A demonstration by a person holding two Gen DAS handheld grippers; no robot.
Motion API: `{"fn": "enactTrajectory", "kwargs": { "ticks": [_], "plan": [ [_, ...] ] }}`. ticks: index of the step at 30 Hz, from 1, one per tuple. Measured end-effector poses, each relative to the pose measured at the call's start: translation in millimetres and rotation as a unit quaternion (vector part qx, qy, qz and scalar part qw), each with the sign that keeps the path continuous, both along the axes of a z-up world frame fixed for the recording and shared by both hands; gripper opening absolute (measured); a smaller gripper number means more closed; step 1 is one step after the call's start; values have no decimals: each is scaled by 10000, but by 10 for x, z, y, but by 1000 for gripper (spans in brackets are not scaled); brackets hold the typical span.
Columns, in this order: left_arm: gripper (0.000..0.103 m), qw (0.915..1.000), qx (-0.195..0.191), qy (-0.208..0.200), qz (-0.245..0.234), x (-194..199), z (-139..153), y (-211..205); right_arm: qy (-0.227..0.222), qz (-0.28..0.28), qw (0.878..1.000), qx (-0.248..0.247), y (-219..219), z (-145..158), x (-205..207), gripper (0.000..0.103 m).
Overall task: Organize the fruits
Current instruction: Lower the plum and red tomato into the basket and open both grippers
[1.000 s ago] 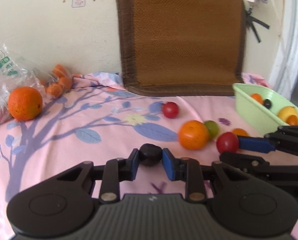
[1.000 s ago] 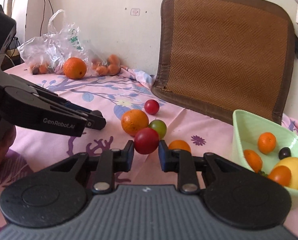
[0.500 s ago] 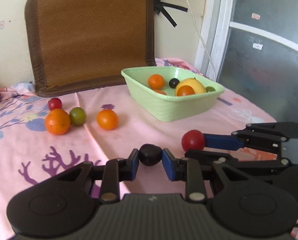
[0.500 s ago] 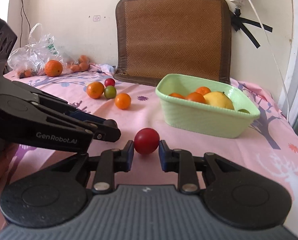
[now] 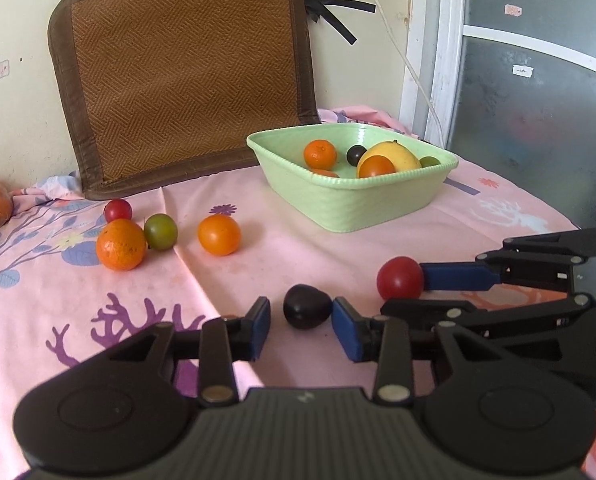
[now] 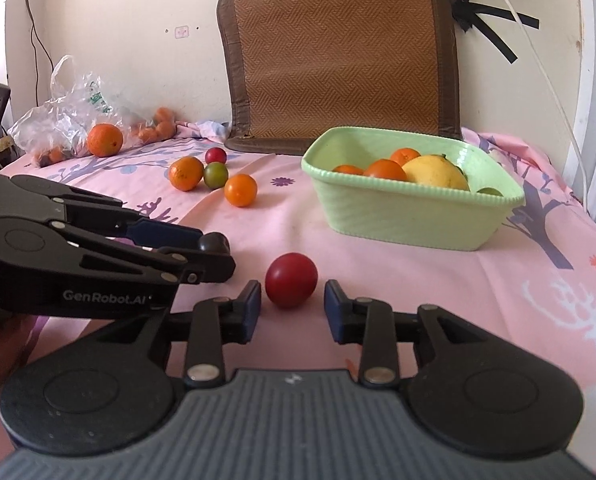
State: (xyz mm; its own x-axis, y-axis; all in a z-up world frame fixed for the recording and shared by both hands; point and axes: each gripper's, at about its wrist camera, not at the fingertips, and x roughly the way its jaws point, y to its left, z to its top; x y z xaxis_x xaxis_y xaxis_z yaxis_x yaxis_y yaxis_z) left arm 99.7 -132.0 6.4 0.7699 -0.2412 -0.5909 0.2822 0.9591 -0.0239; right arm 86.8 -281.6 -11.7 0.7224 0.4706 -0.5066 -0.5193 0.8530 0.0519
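Left wrist view, nearest zone: the left gripper (image 5: 300,324) has two blue-padded jaws that have just been opening. One dark plum (image 5: 307,311), smooth and slightly oval, sits between them; the right pad touches or nearly touches it, the left pad stands clear, so the fruit is released. The gripper points slightly downward over the pink printed cloth (image 5: 290,248).

Just right of it, the right gripper (image 5: 408,294) enters side-on. In the right wrist view the right gripper (image 6: 292,306) also has jaws that have just been opening. One glossy round red tomato (image 6: 291,285) lies between the pads with a gap on each side: released. Its tip aims at the tray ahead.

Middle zone, ahead and left of both tools: four loose fruits in a cluster, namely one dimpled orange (image 5: 120,244), one green tomato (image 5: 161,231), one smooth orange tomato (image 5: 219,235) and one small red tomato (image 5: 117,210).

Ahead and right: one pale green plastic tray (image 5: 350,206) with a ribbed rim, holding at least six fruits, among them one large yellow citrus (image 5: 392,155) and one dark plum.

Far zone: one woven brown mat (image 5: 182,64) with a darker border leans on the wall. Far left in the right wrist view: one crinkled clear plastic bag (image 6: 64,116), one further orange (image 6: 105,140) beside it.
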Motion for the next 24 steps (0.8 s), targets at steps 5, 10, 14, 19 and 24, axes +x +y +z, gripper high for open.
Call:
{"fn": "enactTrajectory", "kwargs": {
  "ticks": [5,10,14,19,24],
  "plan": [
    [35,10000,-10,-9,-3,-10,-2,5,-20,-1,10000,-18,-4,1,6,38],
    [31,10000,-20,-18,-66,-19,-3,-9,-57,38,10000,-38,5,2,-8,29],
    [26,9999,-77,-21,-141,-25,2,-7,-138,43,9999,-6,-10,11,-25,29],
    [26,9969,-714,125,-301,65,94,83,-260,-249,9972,650,-228,88,-3,29],
    [26,9941,-970,-129,-469,387,497,-46,-867,-802,9893,855,-463,343,204,29]
  ]
}}
